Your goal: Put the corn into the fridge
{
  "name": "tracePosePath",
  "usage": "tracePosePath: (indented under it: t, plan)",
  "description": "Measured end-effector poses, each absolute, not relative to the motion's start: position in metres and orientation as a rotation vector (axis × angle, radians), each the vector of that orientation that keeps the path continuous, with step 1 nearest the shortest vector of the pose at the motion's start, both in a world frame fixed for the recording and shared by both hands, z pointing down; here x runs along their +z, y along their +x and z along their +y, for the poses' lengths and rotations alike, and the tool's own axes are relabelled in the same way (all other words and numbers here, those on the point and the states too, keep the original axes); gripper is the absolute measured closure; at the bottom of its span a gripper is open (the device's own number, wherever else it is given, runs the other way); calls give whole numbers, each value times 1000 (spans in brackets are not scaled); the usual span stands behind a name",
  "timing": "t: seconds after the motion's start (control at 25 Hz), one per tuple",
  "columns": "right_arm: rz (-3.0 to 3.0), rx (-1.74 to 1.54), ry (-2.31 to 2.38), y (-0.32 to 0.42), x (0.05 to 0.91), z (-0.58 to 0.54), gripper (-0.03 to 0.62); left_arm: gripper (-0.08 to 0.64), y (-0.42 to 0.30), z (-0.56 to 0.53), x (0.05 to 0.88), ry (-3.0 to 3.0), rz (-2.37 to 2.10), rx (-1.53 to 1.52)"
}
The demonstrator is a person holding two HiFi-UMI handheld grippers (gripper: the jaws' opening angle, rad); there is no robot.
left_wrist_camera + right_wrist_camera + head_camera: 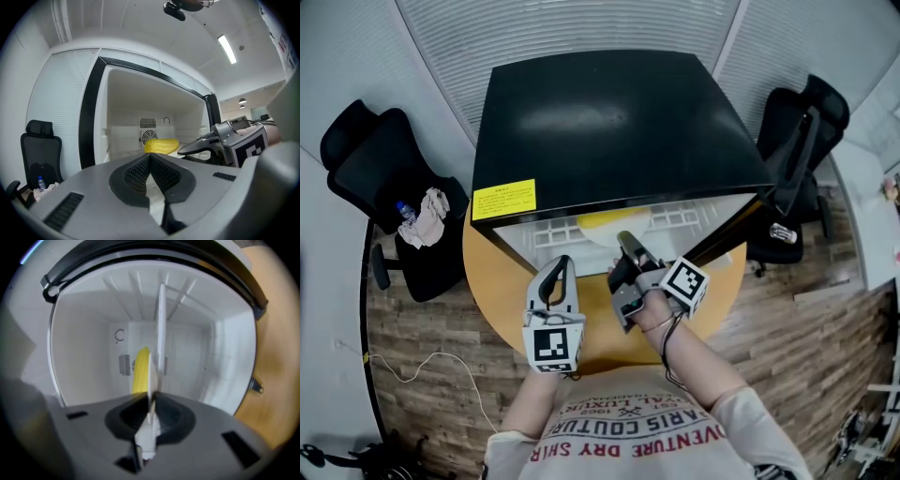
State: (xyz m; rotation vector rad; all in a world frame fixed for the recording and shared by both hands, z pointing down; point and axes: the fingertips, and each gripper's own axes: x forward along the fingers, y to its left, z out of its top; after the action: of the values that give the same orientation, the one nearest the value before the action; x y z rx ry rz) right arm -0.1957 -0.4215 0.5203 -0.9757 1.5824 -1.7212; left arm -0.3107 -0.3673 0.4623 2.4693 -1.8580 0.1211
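The fridge (609,122) stands open on the round worktop (502,281), and the corn (614,223) lies on its white shelf, well inside. Both forearms reach forward from the person's body. The left gripper (562,267) points level at the opening from just outside, its jaws pressed together and empty. The right gripper (626,239), rolled onto its side, has its tips at the fridge's mouth, jaws slightly apart with nothing between them.

Shirt (647,436) print: "COUTURE", "VENTURE DRY"; yellow label (503,199) on fridge (609,112) illegible
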Motion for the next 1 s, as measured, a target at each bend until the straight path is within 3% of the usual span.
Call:
tracePosePath:
  t: [0.44,0.64,0.88,1.0]
  plan:
    - [1667,-1657,-1003,-196,515,-421,526,528,-302,-371,467,2513,-1819,150]
    - [1686,-1626,-965,-194,508,-418,418,528,-299,-367,465,2505,-1823,143]
    - [1816,-1585,-853,-192,501,-392,419,528,-294,-351,462,2503,-1846,160]
    - [1933,-1529,-847,-190,496,-374,514,528,-289,-341,463,2504,-1851,177]
